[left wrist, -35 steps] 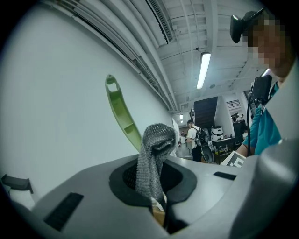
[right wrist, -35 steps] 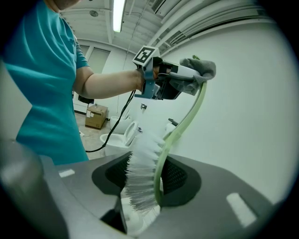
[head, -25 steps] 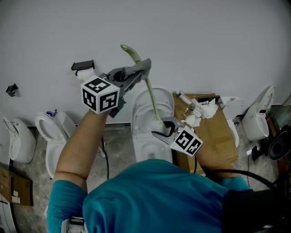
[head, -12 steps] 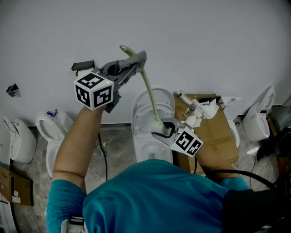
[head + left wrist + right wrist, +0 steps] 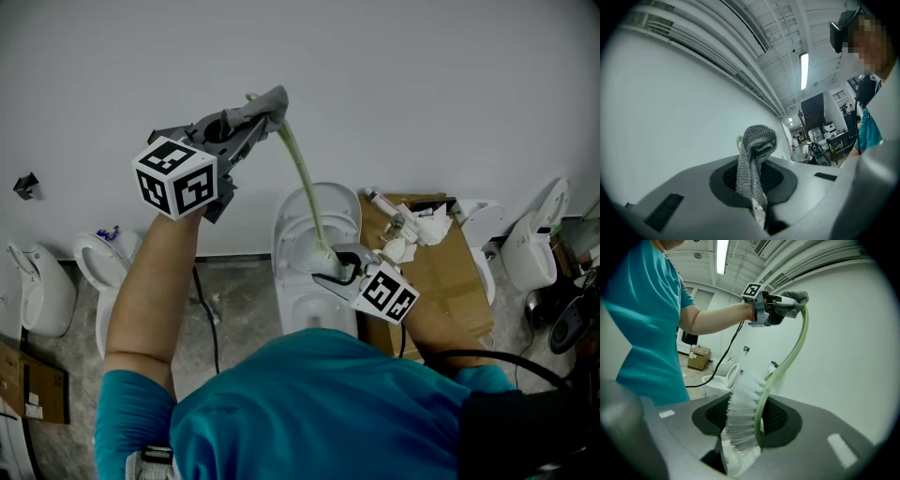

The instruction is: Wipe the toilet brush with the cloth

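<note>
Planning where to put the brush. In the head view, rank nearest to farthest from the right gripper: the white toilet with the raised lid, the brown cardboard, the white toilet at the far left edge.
1. White toilet with the raised lid, behind the right gripper.
2. Brown cardboard, just to its right.
3. White toilet at the far left edge.

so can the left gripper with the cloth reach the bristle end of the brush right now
Probably not. The left gripper pinches the cloth at the top of the handle, and the handle below looks free, but the bristles sit clamped between the jaws of the right gripper, which cover them.
</note>
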